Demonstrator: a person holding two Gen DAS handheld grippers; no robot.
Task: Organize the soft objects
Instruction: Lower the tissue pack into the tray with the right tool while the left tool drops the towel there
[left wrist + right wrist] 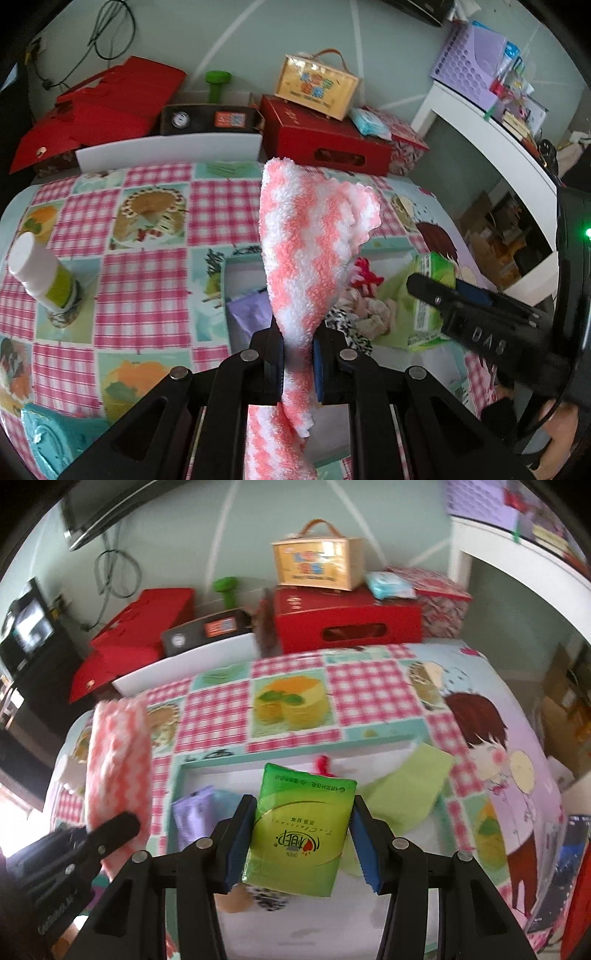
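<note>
My left gripper (298,360) is shut on a pink-and-white fuzzy cloth (306,236) and holds it upright above the table; the cloth also shows at the left of the right wrist view (118,760). My right gripper (301,843) holds a green tissue pack (301,827) between its blue pads, above a shallow white box (207,766) on the table. The pack and the right gripper also show in the left wrist view (430,299). The box holds a purple packet (192,816), a light green cloth (410,794), a red-and-white knitted item (364,275) and other soft items.
The table has a pink-checked cake-print cloth (365,690). A white-capped bottle (40,273) stands at the left. Red boxes (325,140) and a yellow case with handle (317,86) stand behind the table. A white shelf (491,140) is at the right.
</note>
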